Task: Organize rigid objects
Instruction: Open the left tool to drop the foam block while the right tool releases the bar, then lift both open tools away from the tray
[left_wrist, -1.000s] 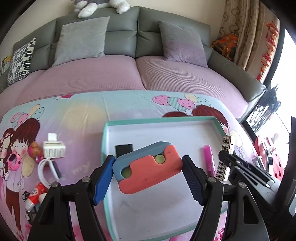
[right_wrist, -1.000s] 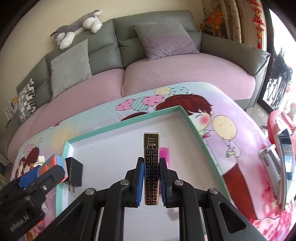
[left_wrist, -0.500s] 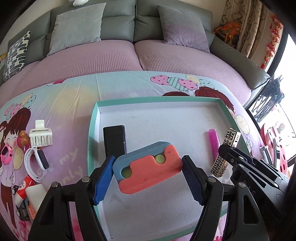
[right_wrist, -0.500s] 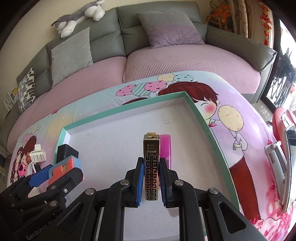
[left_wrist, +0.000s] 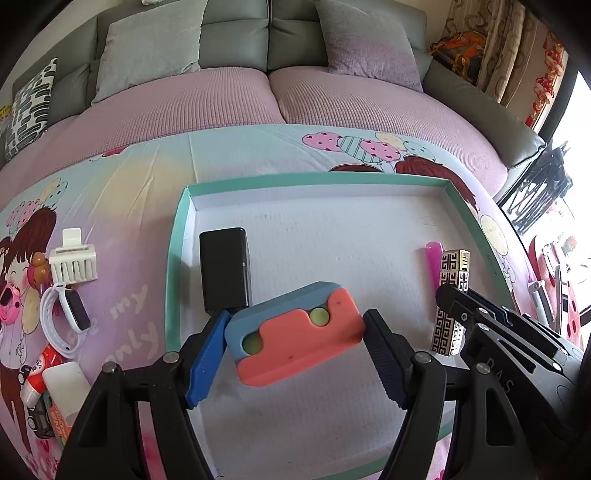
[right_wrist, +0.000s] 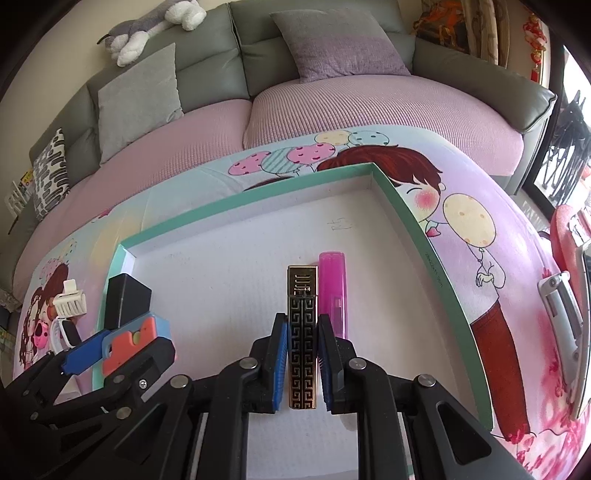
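Over the teal-rimmed tray (left_wrist: 173, 258), the left tool (left_wrist: 295, 345) clamps the stiff, probably light coral-and-blue block (left_wrist: 295, 332) by its ends. The right tool (right_wrist: 303, 360) pinches the slick patterned lighter (right_wrist: 302, 332) mid-body, right side.

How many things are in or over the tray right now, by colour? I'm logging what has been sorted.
Black: 1, the black charger block
Pink: 1, the pink lighter
Black and gold: 1, the patterned lighter, held by the right gripper
Blue and orange: 1, the toy block, held by the left gripper
Total: 4
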